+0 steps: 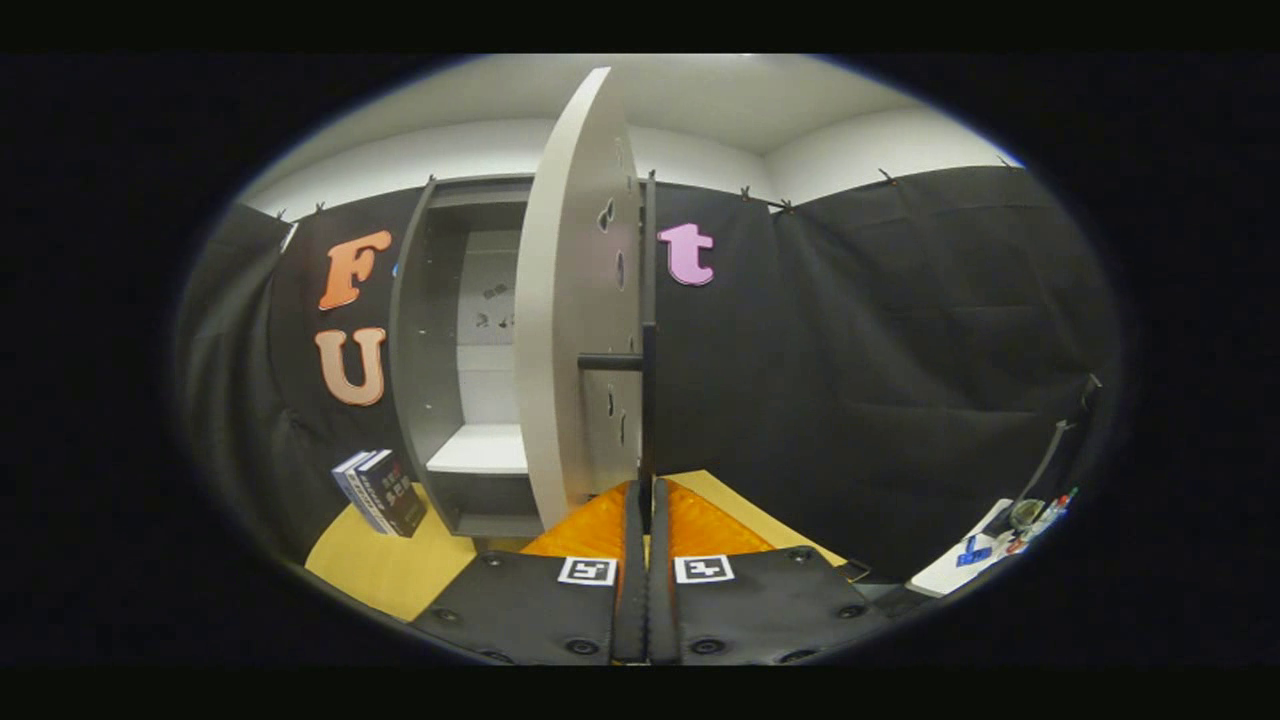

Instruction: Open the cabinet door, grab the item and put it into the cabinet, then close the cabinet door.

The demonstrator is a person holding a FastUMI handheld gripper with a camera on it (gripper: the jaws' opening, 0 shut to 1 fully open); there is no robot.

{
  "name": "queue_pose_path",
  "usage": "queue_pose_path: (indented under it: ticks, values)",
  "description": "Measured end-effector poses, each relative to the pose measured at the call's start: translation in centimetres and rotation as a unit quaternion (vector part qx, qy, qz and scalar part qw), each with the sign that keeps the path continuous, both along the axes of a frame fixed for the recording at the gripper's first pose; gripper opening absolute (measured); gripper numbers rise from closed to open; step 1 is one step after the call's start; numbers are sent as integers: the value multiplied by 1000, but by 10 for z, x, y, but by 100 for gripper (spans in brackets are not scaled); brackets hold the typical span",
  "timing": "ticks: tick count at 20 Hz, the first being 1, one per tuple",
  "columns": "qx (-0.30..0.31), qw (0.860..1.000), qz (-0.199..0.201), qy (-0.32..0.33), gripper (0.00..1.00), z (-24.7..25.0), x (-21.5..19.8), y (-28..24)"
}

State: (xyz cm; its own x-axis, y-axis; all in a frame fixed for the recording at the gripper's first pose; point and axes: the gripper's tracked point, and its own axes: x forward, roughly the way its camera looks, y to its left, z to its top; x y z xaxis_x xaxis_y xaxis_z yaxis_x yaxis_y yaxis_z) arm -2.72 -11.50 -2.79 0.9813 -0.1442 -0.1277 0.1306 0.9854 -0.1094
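1. Gripper view: the gripper [646, 500] has its two fingers pressed together, with only a thin slit between them and nothing seen pinched.
2. Door [575, 300]: it is swung open and seen nearly edge-on, just ahead of the fingers. Its long axis runs vertical, and its pale face is turned toward the cabinet opening.
3. Handle [612, 362]: a dark bar juts sideways from the door, joined to a dark upright strip that runs down the door's near edge to the fingertips. Whether the tips touch that strip cannot be told.
4. Cabinet [425, 350]: a grey upright box, its long axis vertical and its open front facing the camera. It stands on the table [385, 570] against the booth's black cloth wall.
5. Shelf [485, 450]: a pale board lies level inside the cabinet's lower part, with nothing seen resting on it. A second opening sits beneath it.
6. Book [385, 492]: the item stands on the table just beside the cabinet's lower corner, on the side away from the door. It is upright but leaning, with its spine toward the camera and its long axis close to vertical. It is well apart from the fingers.
7. Small mixed items [1000, 545]: these lie on a pale surface far off to the other side, too small to identify.
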Motion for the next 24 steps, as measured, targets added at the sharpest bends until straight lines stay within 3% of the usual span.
queue_pose_path:
  ticks: [6,10,14,23,24]
  values:
    - [6,997,-72,-27,8,15,-22,-44]
    - [0,994,-93,-56,8,23,-33,-44]
    - [-6,997,-60,-53,7,10,-25,-11]
    - [8,1000,15,-5,22,-58,27,56]
    - [9,1000,19,-1,30,-66,32,62]
